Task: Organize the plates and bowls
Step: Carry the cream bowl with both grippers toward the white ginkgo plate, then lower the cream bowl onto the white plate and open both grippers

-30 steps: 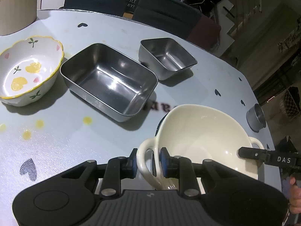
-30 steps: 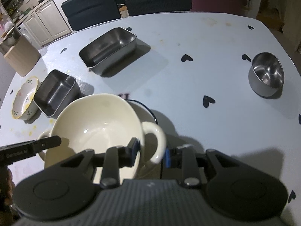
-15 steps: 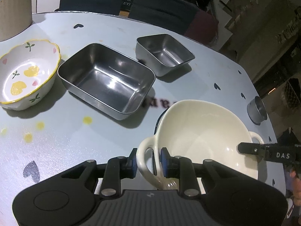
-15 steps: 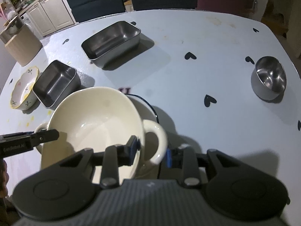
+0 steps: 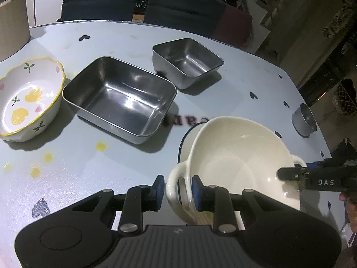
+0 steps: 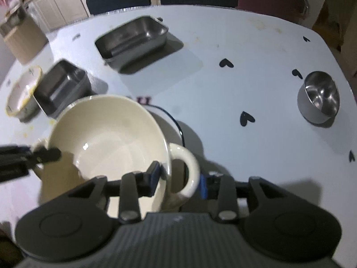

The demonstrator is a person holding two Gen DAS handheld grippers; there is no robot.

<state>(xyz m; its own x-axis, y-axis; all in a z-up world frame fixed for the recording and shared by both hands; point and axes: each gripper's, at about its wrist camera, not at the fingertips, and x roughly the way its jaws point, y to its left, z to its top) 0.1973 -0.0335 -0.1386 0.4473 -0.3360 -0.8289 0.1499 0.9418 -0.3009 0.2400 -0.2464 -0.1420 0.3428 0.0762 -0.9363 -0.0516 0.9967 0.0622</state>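
1. Your left gripper [image 5: 175, 192] straddles the near loop handle of the cream ceramic two-handled bowl [image 5: 234, 163]. In the left wrist view the inner pad touches the handle and the outer pad stands just clear, so the hold reads as slack, not a firm pinch.
2. Your right gripper [image 6: 178, 178] straddles the opposite handle. Its jaws have just been opening; the handle sits between them with a gap on each side, so it no longer grips.
3. The bowl sits tilted on a white plate with a dark rim [image 6: 171, 120], near the front edge of the pale table with black hearts [image 6: 223, 89].
4. The bowl's handle-to-handle axis runs from one gripper straight to the other. Each gripper points down at its own handle, so neither is nearer; backing out along that axis looks safest.
5. The left wrist view shows the large rectangular steel tray [image 5: 118, 100], the smaller square steel tray [image 5: 187, 61] and the flowered bowl with a yellow rim [image 5: 26, 98] clearly; the right wrist view is blurred there.
6. The right wrist view shows the small round steel bowl [image 6: 319, 98] open, well apart to the right.
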